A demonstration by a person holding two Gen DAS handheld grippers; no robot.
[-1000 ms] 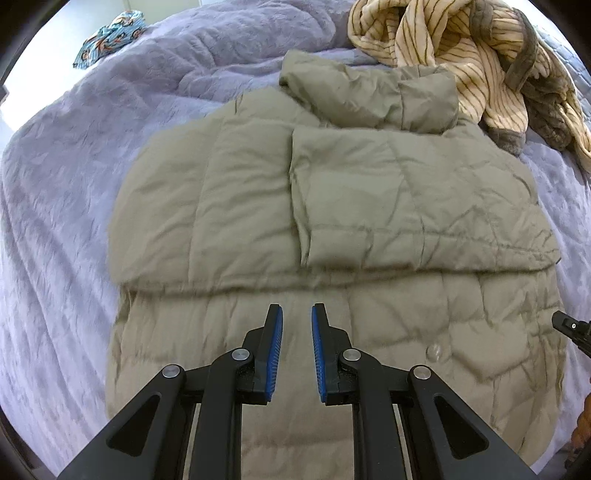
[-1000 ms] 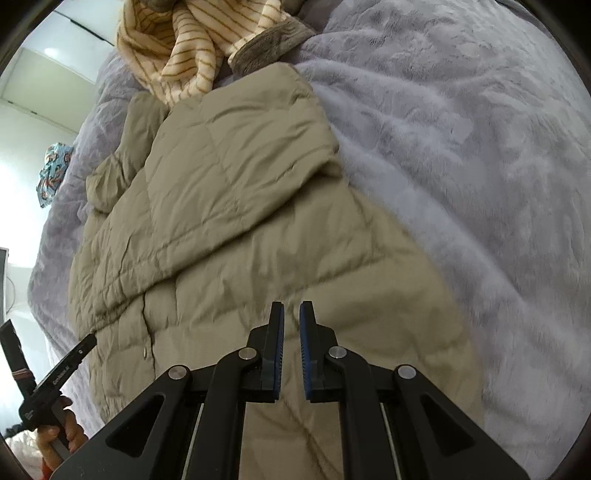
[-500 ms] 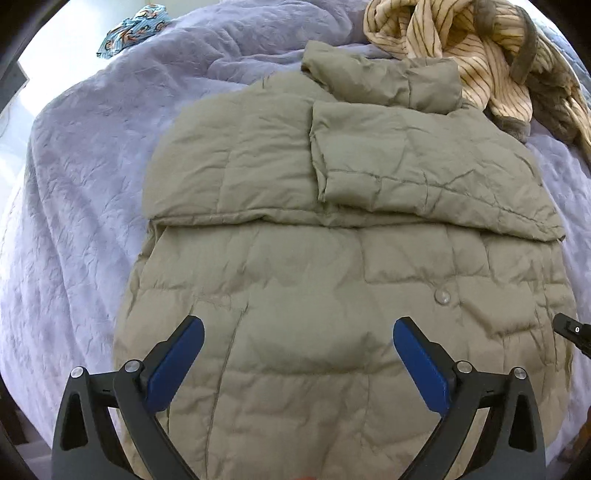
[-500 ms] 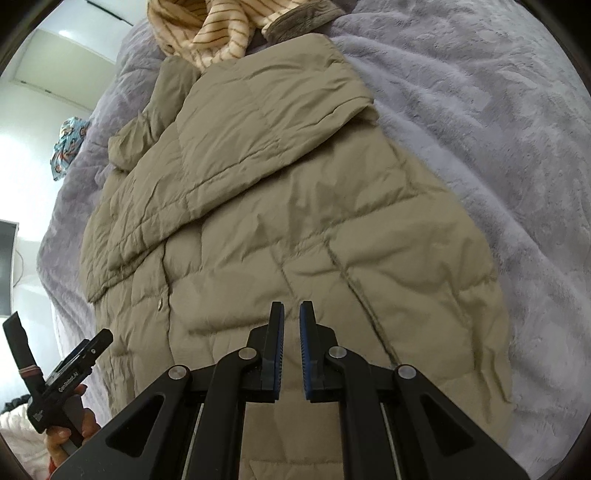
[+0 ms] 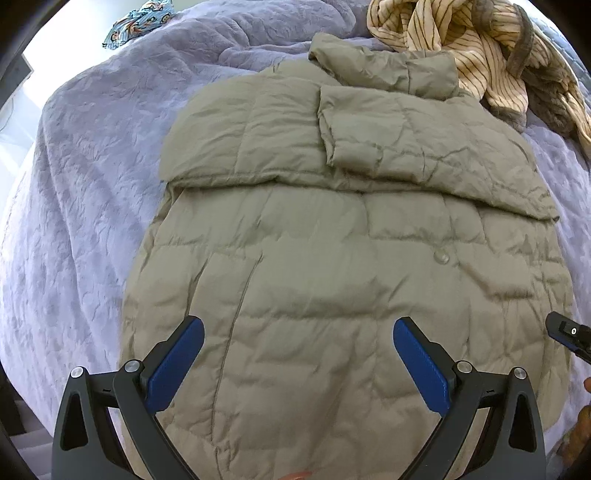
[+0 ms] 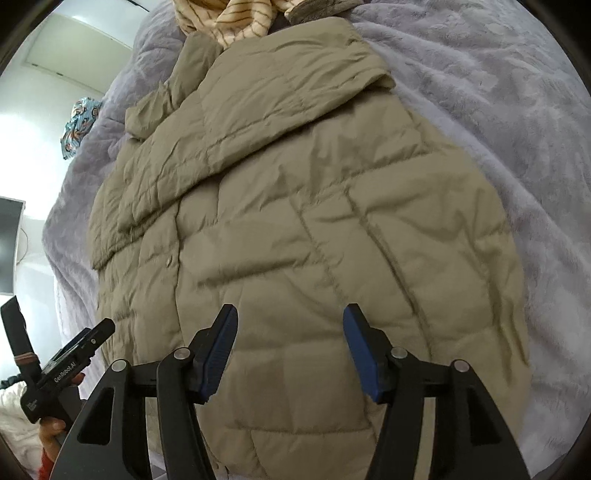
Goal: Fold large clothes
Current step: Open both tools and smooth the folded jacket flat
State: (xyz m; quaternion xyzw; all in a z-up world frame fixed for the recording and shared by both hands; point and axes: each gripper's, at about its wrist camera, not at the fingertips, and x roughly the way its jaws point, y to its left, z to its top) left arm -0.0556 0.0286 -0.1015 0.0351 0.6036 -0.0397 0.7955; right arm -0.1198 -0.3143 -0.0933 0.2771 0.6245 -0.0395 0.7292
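Observation:
A large olive-green quilted puffer jacket (image 5: 332, 266) lies flat on a purple bed cover, front up, with both sleeves folded across its chest and its collar at the far end. It also fills the right wrist view (image 6: 314, 221). My left gripper (image 5: 297, 336) is open wide and empty, above the jacket's lower hem near its left side. My right gripper (image 6: 290, 325) is open and empty, above the hem near the jacket's right side. The left gripper's body shows at the lower left of the right wrist view (image 6: 66, 369).
A cream striped garment with grey trim (image 5: 480, 44) is piled beyond the jacket's collar. A small patterned blue cloth (image 5: 136, 22) lies at the bed's far left corner. The purple fleece bed cover (image 5: 81, 177) surrounds the jacket. A dark screen (image 6: 9, 243) hangs on the wall at left.
Both grippers have opened: the left about half a second ago, the right just now. Both have drawn back toward the jacket's hem, so more of the jacket shows.

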